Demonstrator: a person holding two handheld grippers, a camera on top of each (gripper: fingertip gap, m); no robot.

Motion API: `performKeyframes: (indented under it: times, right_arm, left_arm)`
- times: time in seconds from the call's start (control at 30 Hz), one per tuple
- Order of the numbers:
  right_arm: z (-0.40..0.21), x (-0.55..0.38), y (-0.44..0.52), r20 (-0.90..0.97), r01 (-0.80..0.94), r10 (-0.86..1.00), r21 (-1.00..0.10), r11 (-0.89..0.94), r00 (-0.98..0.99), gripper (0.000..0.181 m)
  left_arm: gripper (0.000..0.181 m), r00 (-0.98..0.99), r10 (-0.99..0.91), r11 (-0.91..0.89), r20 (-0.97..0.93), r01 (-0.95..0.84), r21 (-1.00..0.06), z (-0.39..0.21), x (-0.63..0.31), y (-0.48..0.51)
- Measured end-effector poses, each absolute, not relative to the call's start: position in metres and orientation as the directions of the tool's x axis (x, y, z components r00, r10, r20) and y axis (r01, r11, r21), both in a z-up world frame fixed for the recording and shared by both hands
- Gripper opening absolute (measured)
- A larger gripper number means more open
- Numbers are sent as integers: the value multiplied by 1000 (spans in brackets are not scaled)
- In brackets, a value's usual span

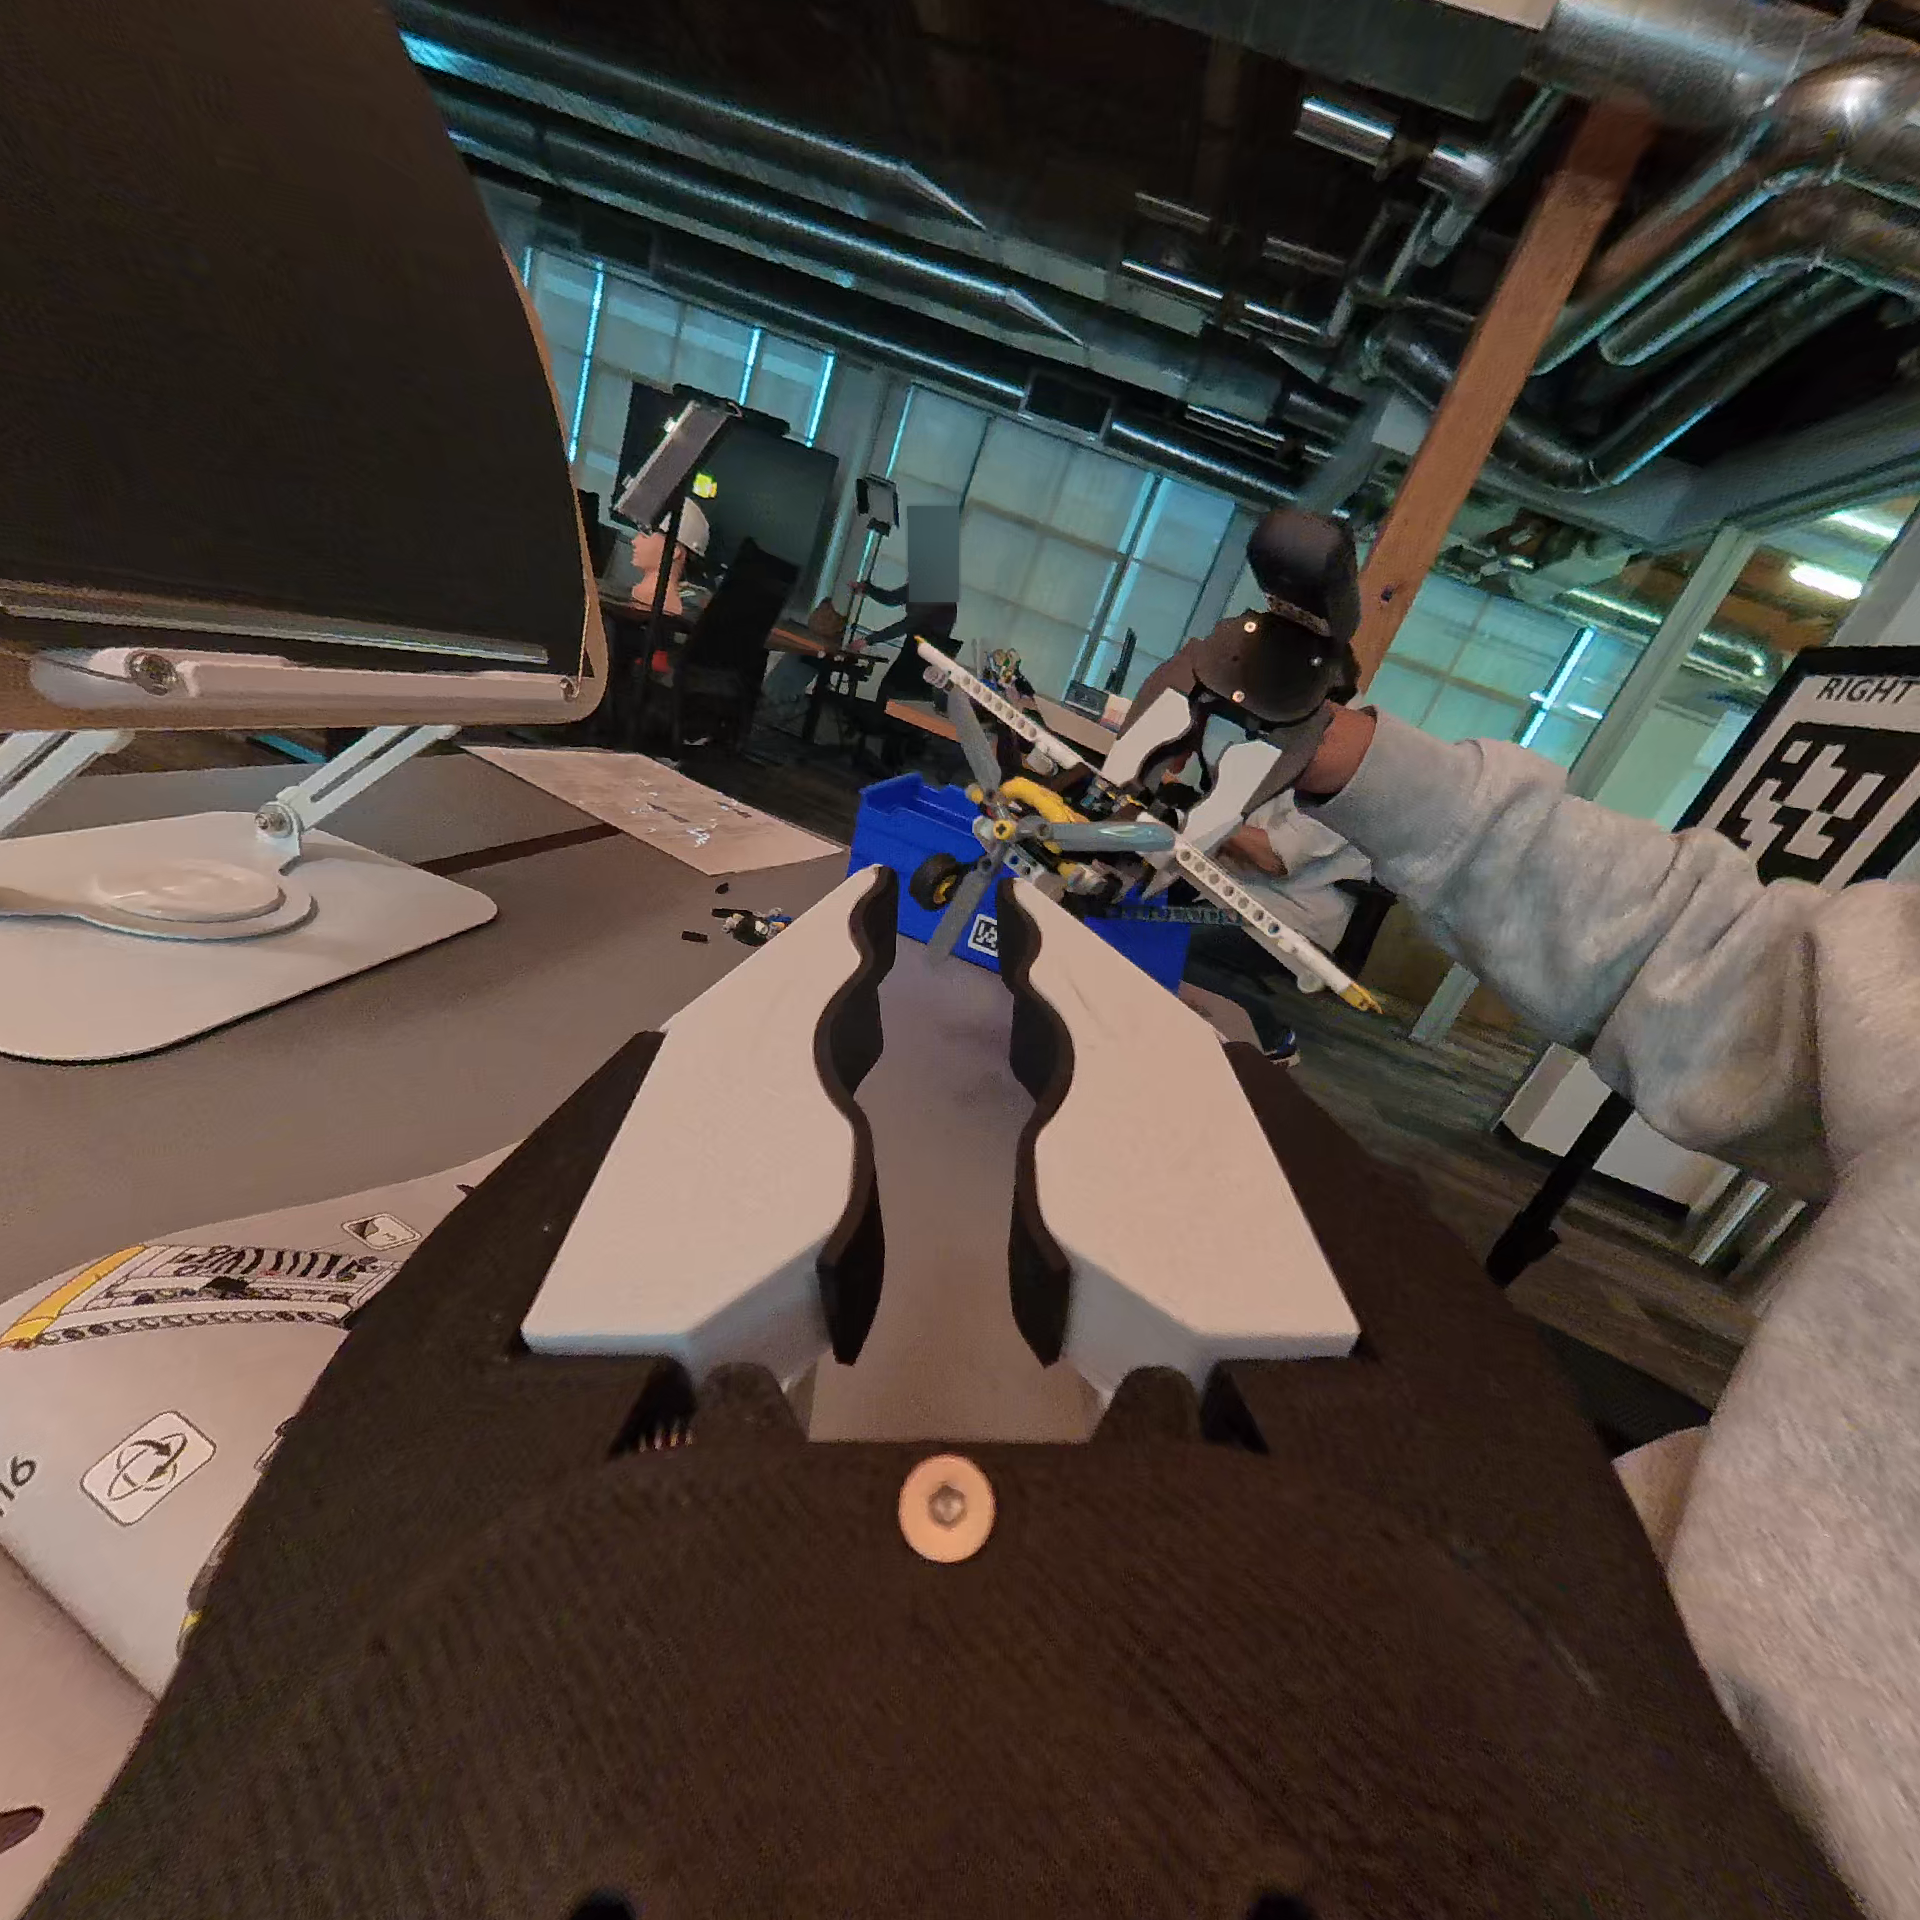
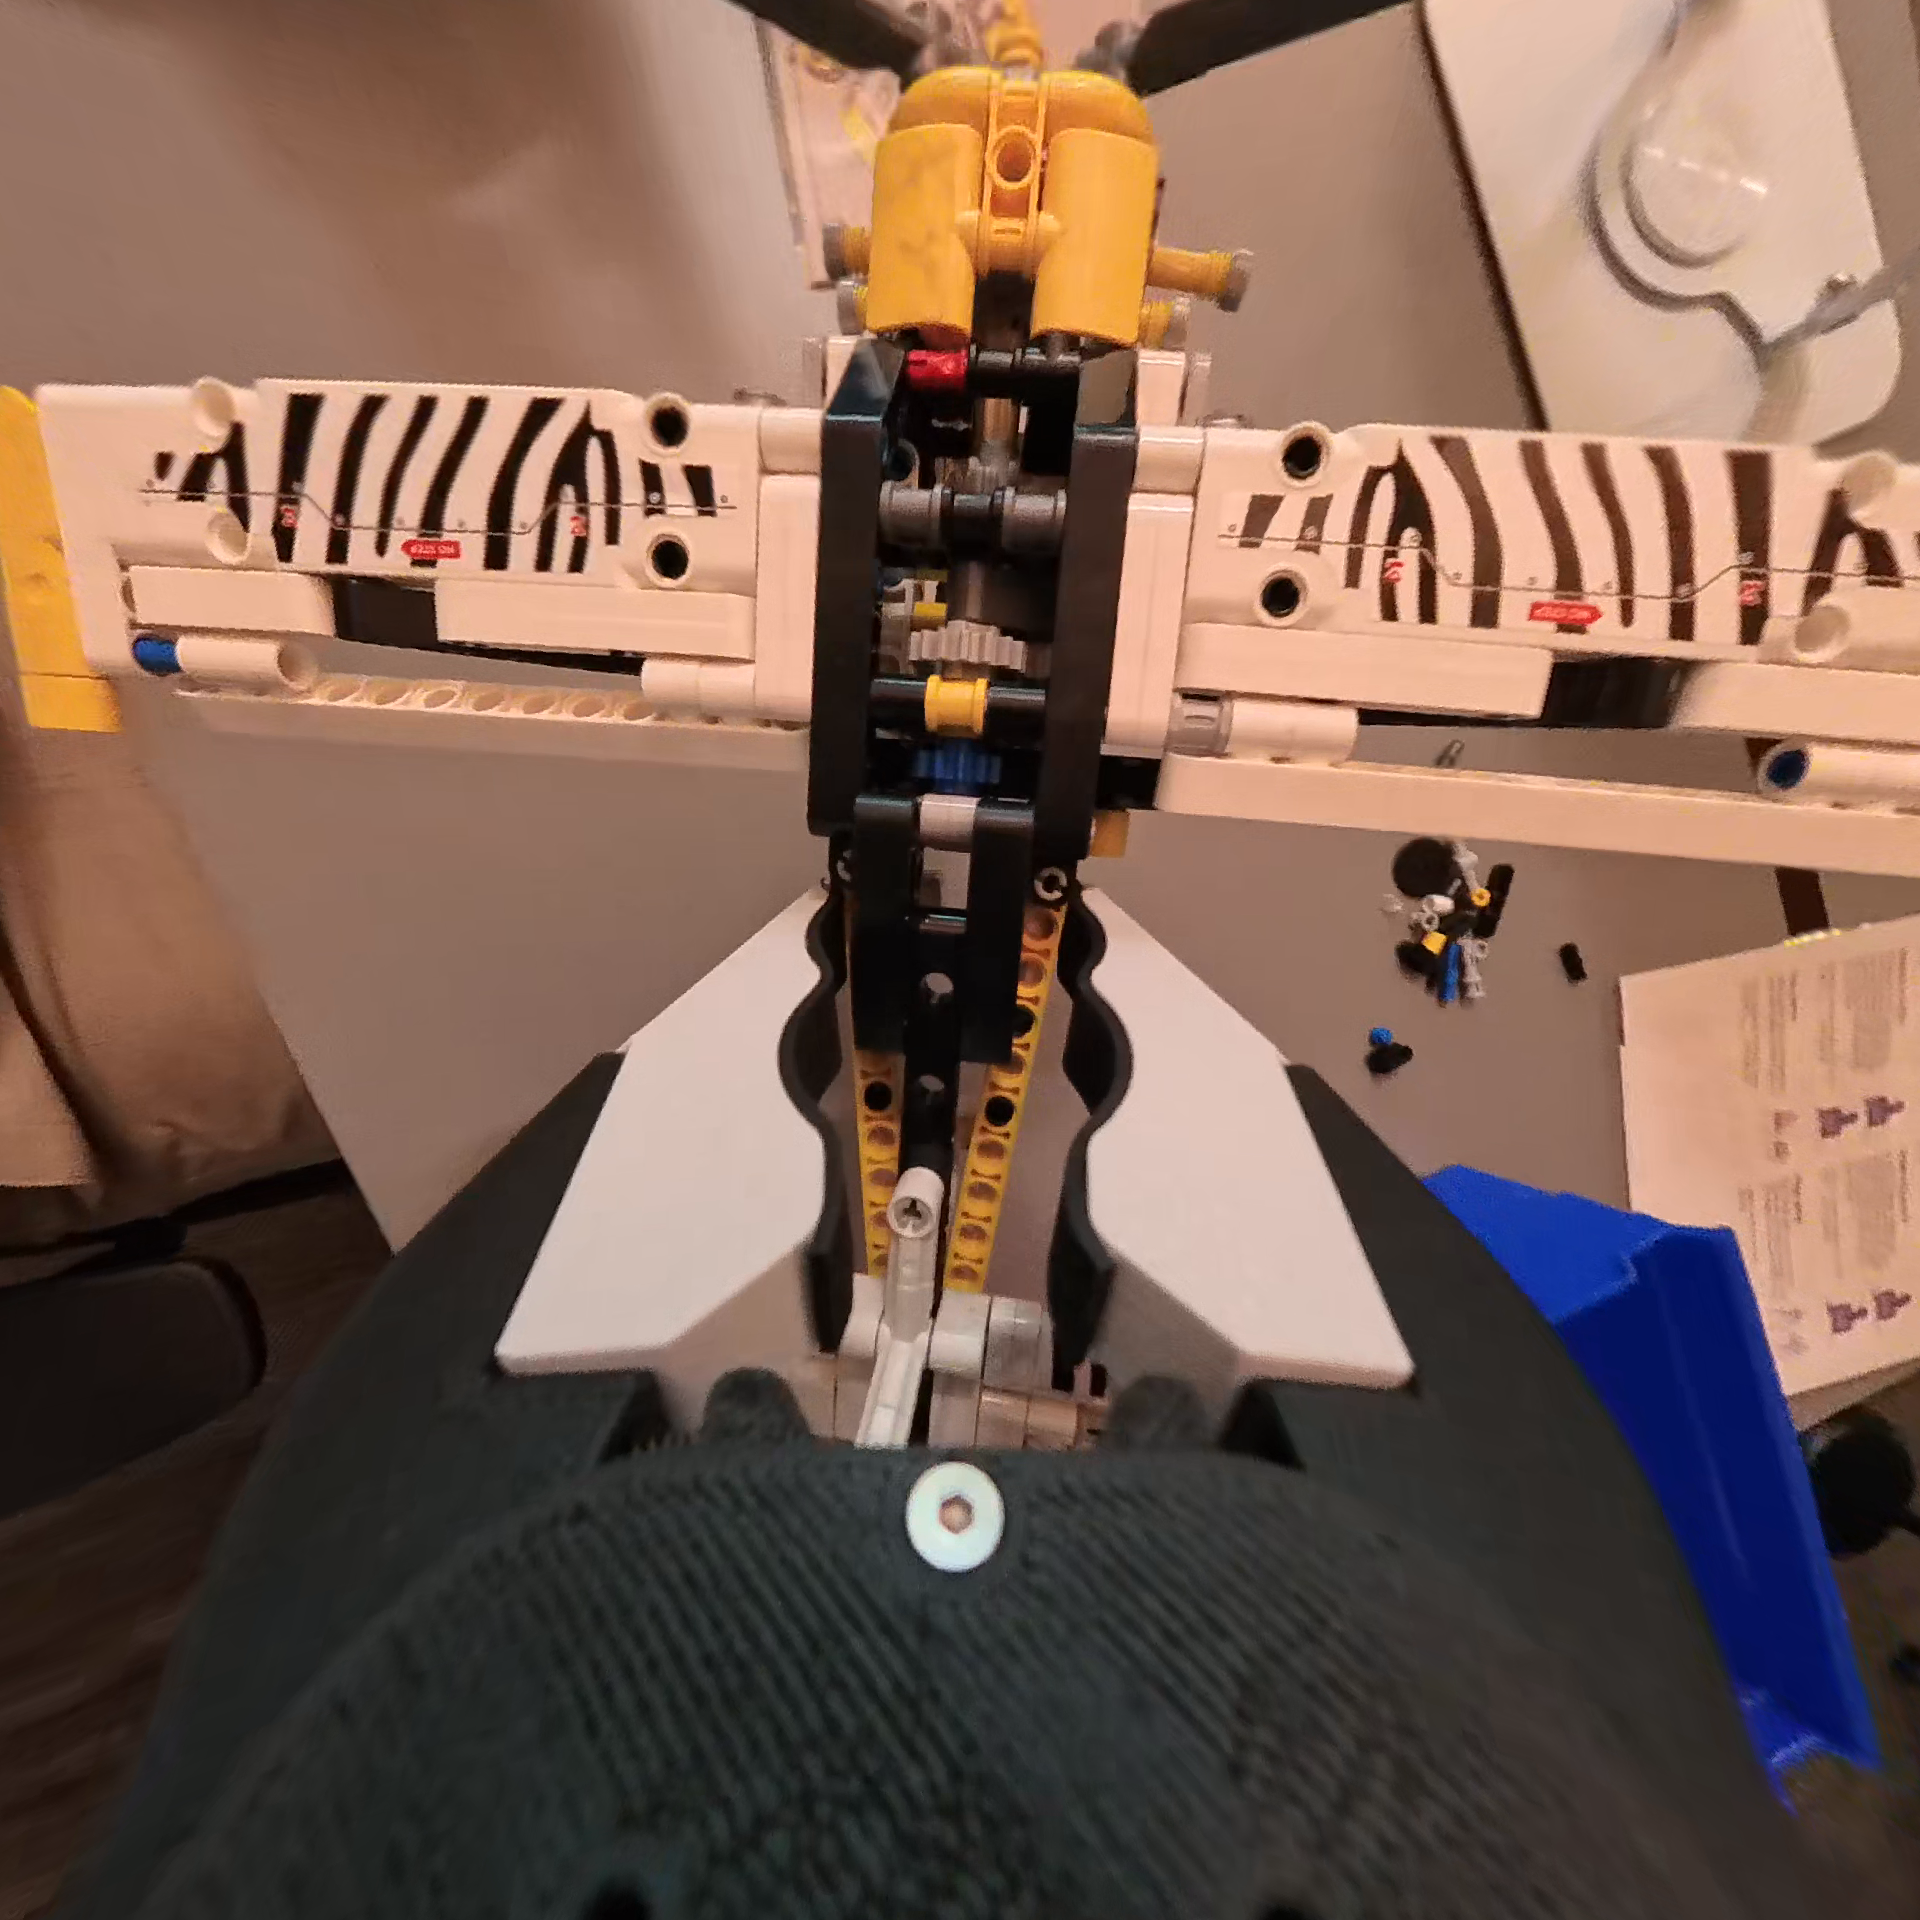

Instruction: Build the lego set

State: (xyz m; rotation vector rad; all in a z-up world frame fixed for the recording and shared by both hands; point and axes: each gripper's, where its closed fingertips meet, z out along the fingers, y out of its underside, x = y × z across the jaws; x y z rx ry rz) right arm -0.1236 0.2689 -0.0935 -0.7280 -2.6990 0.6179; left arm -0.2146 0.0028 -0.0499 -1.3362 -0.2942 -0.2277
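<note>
Lego plane held aloft above the table, tail frame clamped between the right gripper fingers, nose and propeller pointing away. Left gripper part open, empty, aimed toward the model. Next piece probably comes from the loose parts beside the blue bin; keep the right grip steady, approach slowly. Wing tips cut off, instruction booklet partly hidden, small parts too blurred to identify.
</note>
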Motion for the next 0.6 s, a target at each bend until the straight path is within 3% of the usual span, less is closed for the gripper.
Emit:
performKeyframes:
  times: [0.2, 0.43, 0.6]
  right_arm:
    - [-93, -142, 279, 131, 479, 634, -545, 689, -762, 39]
    - [-82, -173, 305, -91, 678, 884, -679, 282, -459, 39]
    - [-109, -152, 298, -36, 698, 856, -598, 395, -515, 39]
  left_arm:
    - [15, 939, 5, 220, 344, 335, -916, -51, -215, 3]
    - [16, 939, 1, 212, 343, 335, -918, -52, -214, 4]
    - [16, 938, 1, 209, 346, 338, -918, -52, -214, 5]
